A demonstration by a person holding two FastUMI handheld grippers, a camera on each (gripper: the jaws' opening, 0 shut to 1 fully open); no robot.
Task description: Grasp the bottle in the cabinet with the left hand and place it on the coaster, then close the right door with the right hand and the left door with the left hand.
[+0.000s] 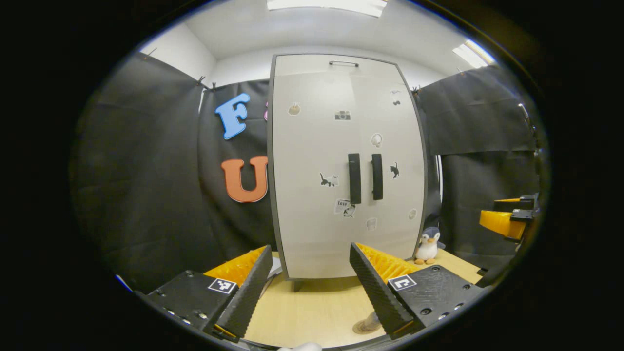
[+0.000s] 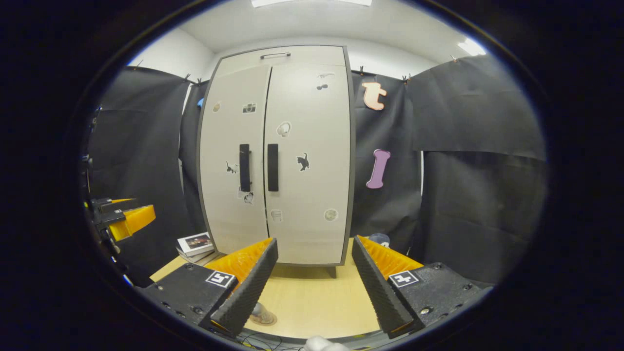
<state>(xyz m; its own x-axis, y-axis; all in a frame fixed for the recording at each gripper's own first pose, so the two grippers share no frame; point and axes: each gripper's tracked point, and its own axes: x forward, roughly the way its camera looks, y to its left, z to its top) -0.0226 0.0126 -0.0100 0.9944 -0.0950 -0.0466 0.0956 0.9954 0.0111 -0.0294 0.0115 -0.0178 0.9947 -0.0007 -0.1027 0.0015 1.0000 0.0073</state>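
The pale grey cabinet (image 1: pixel 312 161) stands on the wooden table (image 1: pixel 312 307) with both doors flush; its two dark handles (image 1: pixel 365 178) sit side by side. My left gripper (image 1: pixel 309 248) is open in front of it, nothing between its fingers. In the right gripper view the same cabinet (image 2: pixel 292 161) faces my right gripper (image 2: pixel 314 240), also open and empty. A round brown coaster (image 1: pixel 363 327) lies on the table by the left gripper's right finger; something pale stands on it, mostly hidden. That coaster (image 2: pixel 263 319) also peeks out beside the right gripper's left finger.
A penguin plush (image 1: pixel 428 246) sits at the cabinet's right foot. A stack of books (image 2: pixel 195 243) lies left of the cabinet. The right gripper (image 1: pixel 507 219) shows at the far right edge, the left gripper (image 2: pixel 126 217) at the far left edge. Black cloth walls surround the table.
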